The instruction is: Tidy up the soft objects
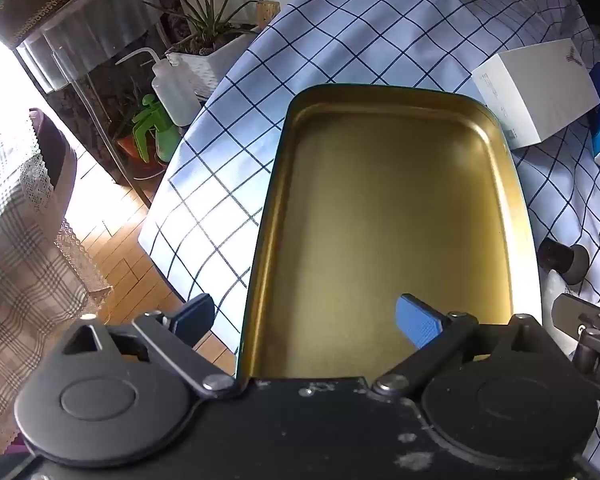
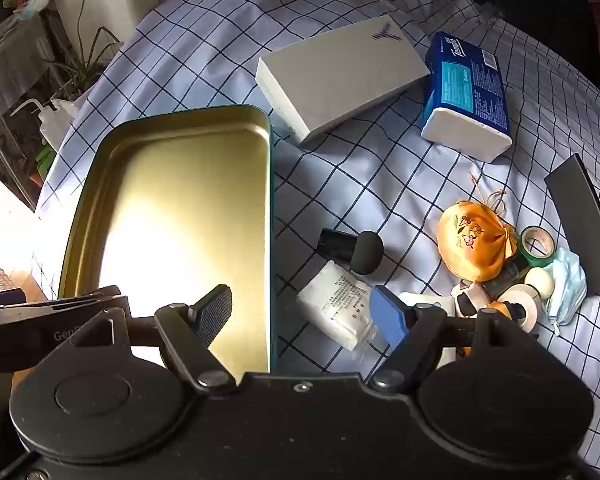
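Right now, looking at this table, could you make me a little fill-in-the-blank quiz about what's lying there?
The gold tray holds ____.
The white box lies beside a ____ tissue pack.
The pouch with the drawstring is ____ in colour.
Both the left gripper and right gripper have their jaws ____.

Missing words: nothing; blue; orange; open

White box (image 2: 342, 80) on checked cloth (image 2: 380, 184) — beyond it, off the cloth's edge, potted plant (image 1: 208, 24) and squeeze bottle (image 1: 172, 88).
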Action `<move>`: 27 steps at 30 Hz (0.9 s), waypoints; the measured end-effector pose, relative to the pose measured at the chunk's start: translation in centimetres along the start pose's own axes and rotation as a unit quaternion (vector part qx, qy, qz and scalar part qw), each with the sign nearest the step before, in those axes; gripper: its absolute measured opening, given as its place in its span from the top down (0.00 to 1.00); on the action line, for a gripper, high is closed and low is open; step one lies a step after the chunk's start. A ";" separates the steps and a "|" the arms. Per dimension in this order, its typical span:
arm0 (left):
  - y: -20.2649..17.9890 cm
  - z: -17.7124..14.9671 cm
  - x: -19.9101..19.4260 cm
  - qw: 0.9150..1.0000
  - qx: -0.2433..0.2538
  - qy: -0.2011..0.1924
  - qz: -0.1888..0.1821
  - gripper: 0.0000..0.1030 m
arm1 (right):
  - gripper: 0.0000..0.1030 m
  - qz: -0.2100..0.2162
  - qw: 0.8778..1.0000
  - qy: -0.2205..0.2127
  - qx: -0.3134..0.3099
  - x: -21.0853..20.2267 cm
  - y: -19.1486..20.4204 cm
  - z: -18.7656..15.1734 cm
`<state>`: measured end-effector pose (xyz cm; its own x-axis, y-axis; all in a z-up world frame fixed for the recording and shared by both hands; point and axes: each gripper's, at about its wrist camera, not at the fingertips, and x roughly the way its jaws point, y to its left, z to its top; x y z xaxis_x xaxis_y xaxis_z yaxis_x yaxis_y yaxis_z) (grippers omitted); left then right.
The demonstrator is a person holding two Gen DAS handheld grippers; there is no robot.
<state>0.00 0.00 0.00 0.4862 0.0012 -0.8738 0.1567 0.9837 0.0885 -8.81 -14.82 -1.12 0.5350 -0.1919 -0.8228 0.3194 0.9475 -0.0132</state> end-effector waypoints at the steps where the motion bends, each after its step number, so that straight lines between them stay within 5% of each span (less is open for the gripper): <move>1: 0.0 0.0 0.0 1.000 0.001 -0.003 0.003 0.05 | 0.31 0.000 1.000 -0.001 0.001 0.0 0.0 -0.1; 27: -0.5 -0.1 0.3 1.000 0.014 0.002 0.009 0.05 | 0.31 0.014 1.000 0.000 -0.003 0.1 0.0 -0.4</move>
<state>-0.03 -0.47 -0.36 0.4857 0.0205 -0.8739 0.1713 0.9781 0.1181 -9.13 -14.77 -1.41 0.5431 -0.1644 -0.8234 0.2990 0.9542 0.0067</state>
